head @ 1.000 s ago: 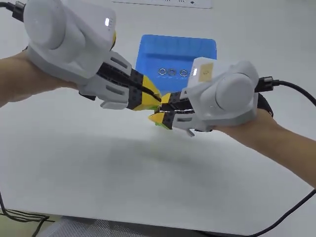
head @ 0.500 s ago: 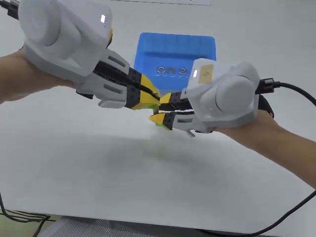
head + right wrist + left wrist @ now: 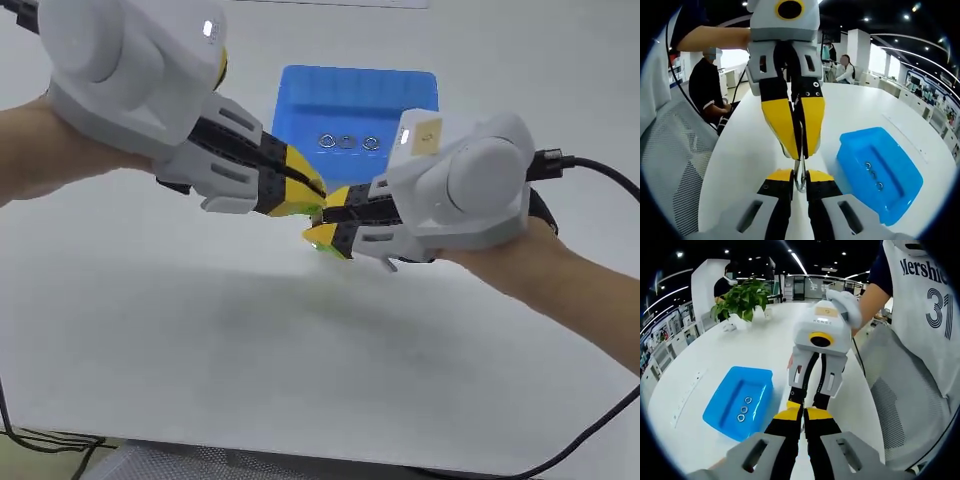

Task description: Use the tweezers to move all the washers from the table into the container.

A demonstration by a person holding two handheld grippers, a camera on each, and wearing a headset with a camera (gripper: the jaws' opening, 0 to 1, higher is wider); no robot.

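Observation:
My left gripper (image 3: 308, 200) and right gripper (image 3: 320, 230) meet tip to tip above the white table (image 3: 200, 330). In the right gripper view, thin metal tweezers (image 3: 799, 170) run from the left gripper's (image 3: 799, 152) yellow jaws into my right gripper (image 3: 800, 176). Both pairs of jaws look shut on them. In the left gripper view my left gripper (image 3: 803, 414) touches the right gripper (image 3: 806, 401). Behind stands the blue container (image 3: 300, 90) with three washers (image 3: 347, 143) lying in it. The washers (image 3: 744, 408) and container (image 3: 722, 410) sit left in that view.
A small green bit (image 3: 324, 246) shows beneath the meeting tips. A black cable (image 3: 600, 185) trails from the right gripper. A potted plant (image 3: 742, 297) stands at the table's far end. People sit beyond the table in the right gripper view.
The right gripper has risen slightly. Both grippers stay tip to tip, and the container and washers have not moved.

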